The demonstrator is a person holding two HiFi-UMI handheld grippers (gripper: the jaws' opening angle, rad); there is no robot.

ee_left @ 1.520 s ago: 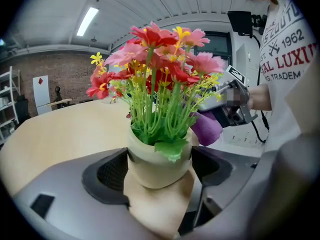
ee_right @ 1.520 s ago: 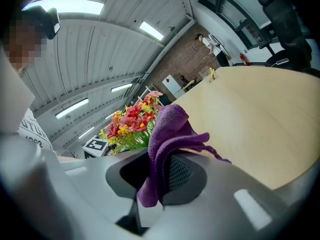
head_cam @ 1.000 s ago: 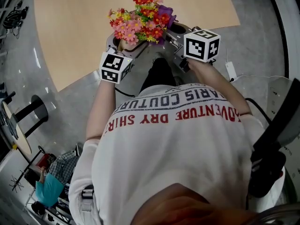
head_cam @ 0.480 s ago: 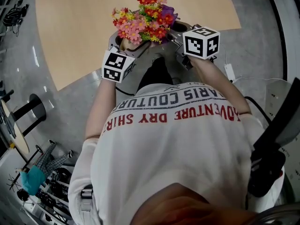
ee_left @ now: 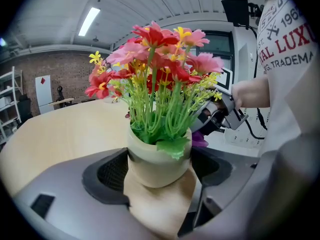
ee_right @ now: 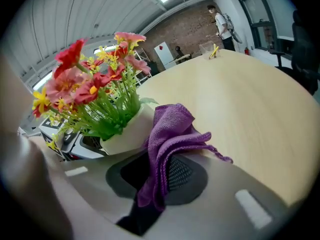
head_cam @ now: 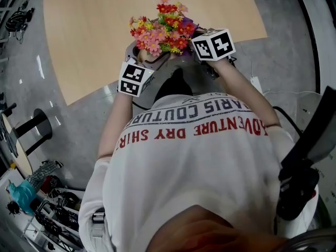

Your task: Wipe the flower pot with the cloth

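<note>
Pot (ee_left: 155, 159) of flowers (ee_left: 155, 59) sits clamped between the left gripper (ee_left: 160, 176) jaws, whose pads press its pale wall on both sides. We cannot tell whether it rests on the wooden table (ee_right: 240, 99) beneath. Purple cloth (ee_right: 167, 134) is pinched in the right gripper (ee_right: 160, 171), bunched ahead of its tips and touching the pot's side just under the rim. Since a second ago the right gripper has swung in and down toward the flowers; the left has kept still. We judge wiping has begun, with most of the wall still to cover.
</note>
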